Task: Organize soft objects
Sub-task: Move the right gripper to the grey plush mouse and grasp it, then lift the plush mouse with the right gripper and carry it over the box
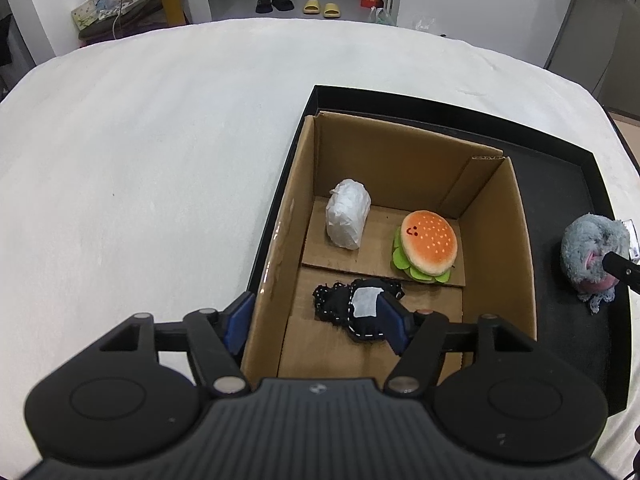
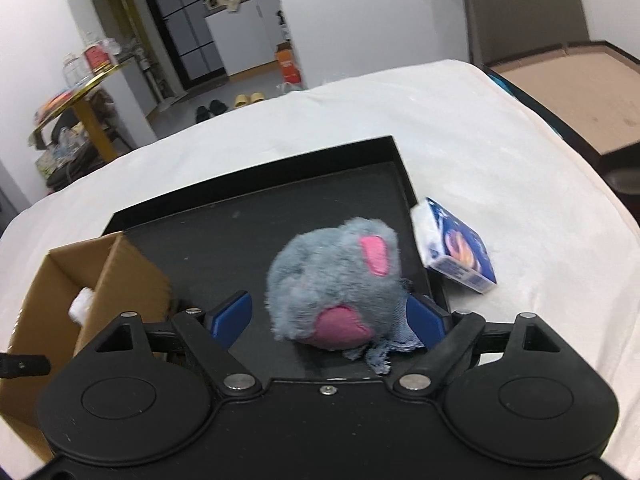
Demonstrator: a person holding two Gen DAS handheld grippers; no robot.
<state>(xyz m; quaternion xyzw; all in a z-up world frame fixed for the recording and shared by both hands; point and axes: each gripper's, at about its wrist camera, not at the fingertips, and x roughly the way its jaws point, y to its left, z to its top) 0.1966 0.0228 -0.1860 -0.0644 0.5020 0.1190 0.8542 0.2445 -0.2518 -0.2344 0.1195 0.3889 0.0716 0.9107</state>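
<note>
Grey plush mouse (image 2: 334, 286) sits between right fingers (image 2: 230, 312).

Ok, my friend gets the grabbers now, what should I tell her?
Left gripper: open, over the near end of the brown cardboard box, holding nothing.
Right gripper: open around the fluffy grey mouse plush with pink ears, not squeezing it yet.
Done: white wrapped bundle, smiling burger plush and black stitched soft toy are in the box.
Left: the mouse is on the black tray beside the box; the blue tissue pack lies on the white cloth. Both probably go in.
</note>
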